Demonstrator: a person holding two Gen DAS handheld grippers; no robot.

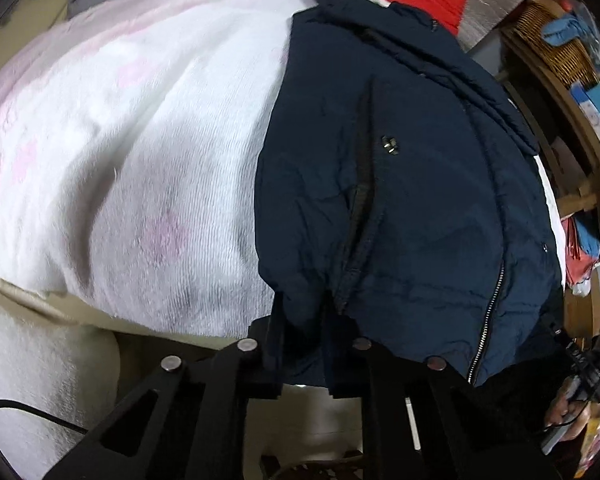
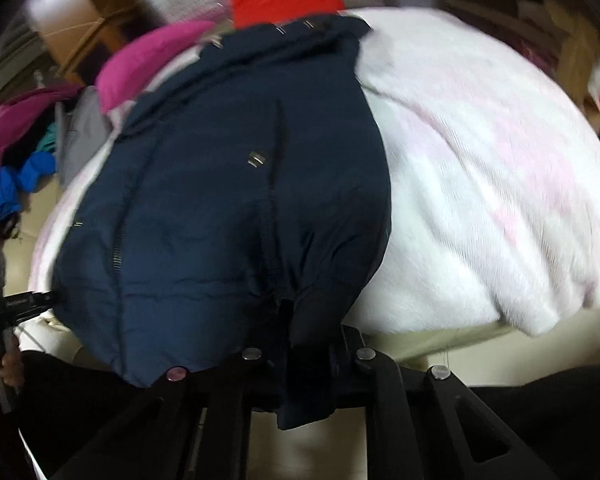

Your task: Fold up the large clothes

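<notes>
Your left gripper (image 1: pixel 302 320) and right gripper (image 2: pixel 312 328) each pinch the navy padded zip jacket's (image 1: pixel 400 184) hem (lying on a white-pink fleece blanket (image 1: pixel 140 160)).

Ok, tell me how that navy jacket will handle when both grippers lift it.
The jacket is puffy and creased, so it will likely sag between the left gripper and right gripper. Its smooth fabric may slip.

Navy jacket (image 1: pixel 400 200) atop white-pink blanket (image 1: pixel 140 160).
</notes>
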